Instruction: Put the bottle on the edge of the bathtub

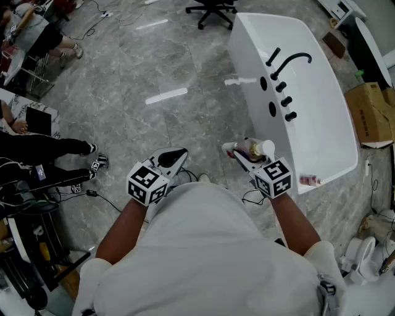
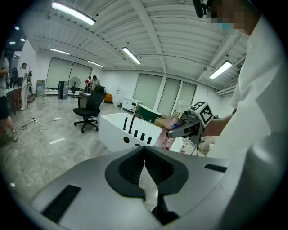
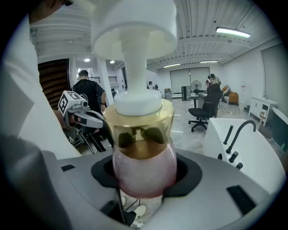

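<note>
A pink pump bottle (image 3: 141, 157) with a gold collar and a white pump head (image 3: 132, 31) stands between the jaws of my right gripper (image 3: 144, 177), which is shut on its body. In the head view this bottle (image 1: 254, 149) and my right gripper (image 1: 247, 155) hang over the floor just left of the white bathtub (image 1: 247, 58), near its near corner. My left gripper (image 1: 174, 157) is held apart to the left, with its jaws pressed together and nothing between them (image 2: 144, 155). From the left gripper view the bottle (image 2: 167, 140) shows in front of the bathtub (image 2: 112, 128).
A black faucet (image 1: 291, 60) and several black knobs sit on the tub's left rim. A small pinkish item (image 1: 310, 180) lies on the tub's near edge. A cardboard box (image 1: 370, 111) stands at the right, an office chair (image 1: 213, 9) beyond the tub, and people and cables at the left.
</note>
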Available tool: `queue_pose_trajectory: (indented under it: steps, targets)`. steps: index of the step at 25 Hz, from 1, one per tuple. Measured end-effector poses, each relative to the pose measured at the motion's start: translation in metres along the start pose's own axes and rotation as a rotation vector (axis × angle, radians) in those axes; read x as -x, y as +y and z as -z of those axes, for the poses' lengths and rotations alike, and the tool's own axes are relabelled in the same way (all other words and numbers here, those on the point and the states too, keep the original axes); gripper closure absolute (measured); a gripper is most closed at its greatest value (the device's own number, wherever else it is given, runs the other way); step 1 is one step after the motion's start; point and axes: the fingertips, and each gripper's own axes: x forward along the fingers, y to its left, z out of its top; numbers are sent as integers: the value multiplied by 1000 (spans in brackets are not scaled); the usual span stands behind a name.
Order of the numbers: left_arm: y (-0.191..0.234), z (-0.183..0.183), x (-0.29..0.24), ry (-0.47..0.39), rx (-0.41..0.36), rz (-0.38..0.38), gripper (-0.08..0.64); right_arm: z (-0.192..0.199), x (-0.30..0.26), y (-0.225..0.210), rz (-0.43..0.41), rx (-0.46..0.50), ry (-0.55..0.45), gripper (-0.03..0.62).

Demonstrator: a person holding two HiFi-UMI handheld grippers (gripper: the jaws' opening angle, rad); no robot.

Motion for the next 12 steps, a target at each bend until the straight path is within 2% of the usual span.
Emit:
queue_pose_trajectory:
  steps: [6,12]
  targets:
    - [0,-16,-16,-29,14,-4,540,3,0,-16,4,-1,3,367]
    - [14,-23,-29,-9,11,19,540,1,-9,-35,32,-33,1,367]
